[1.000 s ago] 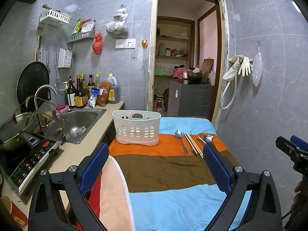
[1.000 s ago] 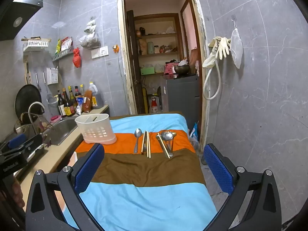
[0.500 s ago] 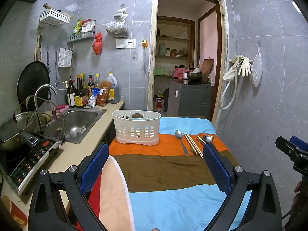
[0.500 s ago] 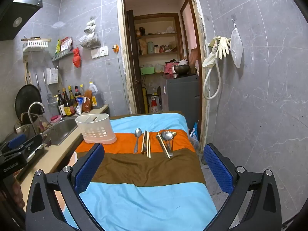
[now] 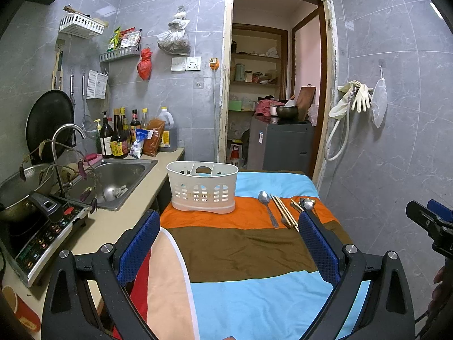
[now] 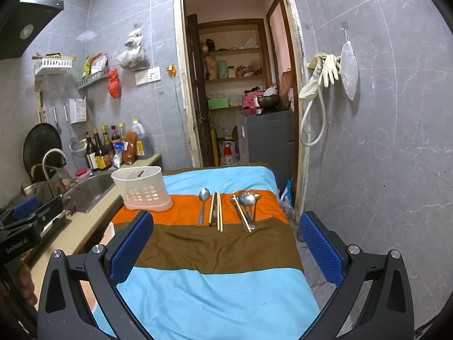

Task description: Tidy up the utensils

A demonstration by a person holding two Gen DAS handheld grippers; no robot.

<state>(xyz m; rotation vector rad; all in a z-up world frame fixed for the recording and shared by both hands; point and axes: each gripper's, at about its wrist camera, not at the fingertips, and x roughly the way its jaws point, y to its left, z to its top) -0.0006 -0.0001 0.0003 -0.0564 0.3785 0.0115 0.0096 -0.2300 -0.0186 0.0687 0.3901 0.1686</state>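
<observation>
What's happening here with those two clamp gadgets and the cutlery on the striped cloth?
A person holds a gripper in each hand, sorting utensils. Nothing is picked up yet: the left gripper and right gripper are both open and empty, hanging over the cloth. A spoon, chopsticks and more spoons lie in a row on the orange stripe. The white caddy stands to their left; no utensils show in it.

Both cams sit low at the near end of the striped cloth point(image 5: 243, 249), looking along it toward the open doorway point(image 6: 237, 93). The left one is over by the counter, so the white caddy point(image 5: 202, 189) looks closer. The right one is nearer the tiled wall, facing the row of utensils point(image 6: 226, 209) more squarely, I think. Both share cloth, caddy, utensils, sink point(image 5: 119, 181).
</observation>
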